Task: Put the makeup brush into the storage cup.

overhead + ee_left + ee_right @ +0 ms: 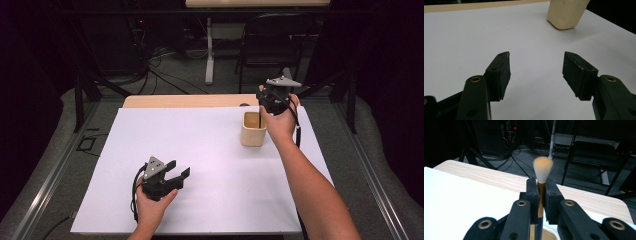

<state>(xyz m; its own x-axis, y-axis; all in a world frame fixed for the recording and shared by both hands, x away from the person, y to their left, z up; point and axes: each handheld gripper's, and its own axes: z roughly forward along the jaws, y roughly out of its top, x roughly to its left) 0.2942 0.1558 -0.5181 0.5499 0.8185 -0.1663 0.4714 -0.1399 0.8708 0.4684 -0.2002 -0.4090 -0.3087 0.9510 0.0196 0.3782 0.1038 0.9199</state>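
Right claw is clamped on the brush over the cup upper right, so lower it straight; left claw sits wide open, empty.

overhead forward-down, claw cameras close; cup shared

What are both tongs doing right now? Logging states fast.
Left tongs: open, empty, low over the white sheet.
Right tongs: closed on the brush, above the cup.
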